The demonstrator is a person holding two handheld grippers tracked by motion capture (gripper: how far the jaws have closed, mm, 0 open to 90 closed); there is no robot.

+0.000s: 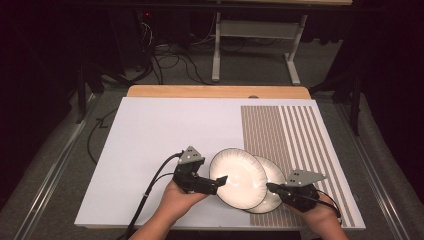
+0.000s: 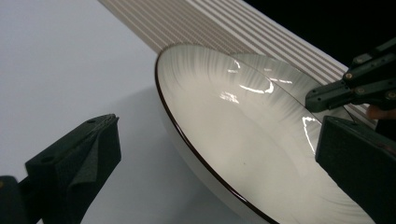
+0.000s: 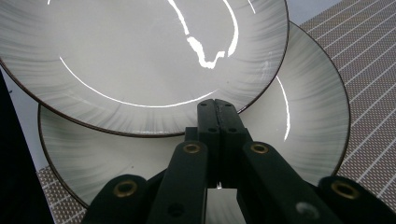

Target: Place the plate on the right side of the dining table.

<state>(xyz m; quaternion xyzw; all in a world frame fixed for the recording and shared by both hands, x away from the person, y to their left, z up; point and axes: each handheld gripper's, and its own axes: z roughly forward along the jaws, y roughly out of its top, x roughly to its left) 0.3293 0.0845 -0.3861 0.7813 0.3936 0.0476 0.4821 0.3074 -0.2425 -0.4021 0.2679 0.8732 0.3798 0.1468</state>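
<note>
The right gripper (image 1: 272,187), at five o'clock on the white board (image 1: 150,150), is clamped shut on the lower plate's (image 3: 299,116) near rim. The left gripper (image 1: 222,180), jaws wide, straddles the upper plate's (image 1: 239,175) nine o'clock edge, which lies tilted over the lower one. The lower plate should be pinned while the upper is gripped squarely, before lifting

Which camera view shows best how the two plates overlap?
The right gripper view: the upper plate clearly lies over the lower plate. The high view shows both plates small, between the two tools. In the left gripper view, the lower plate is mostly hidden behind the upper one.
</note>
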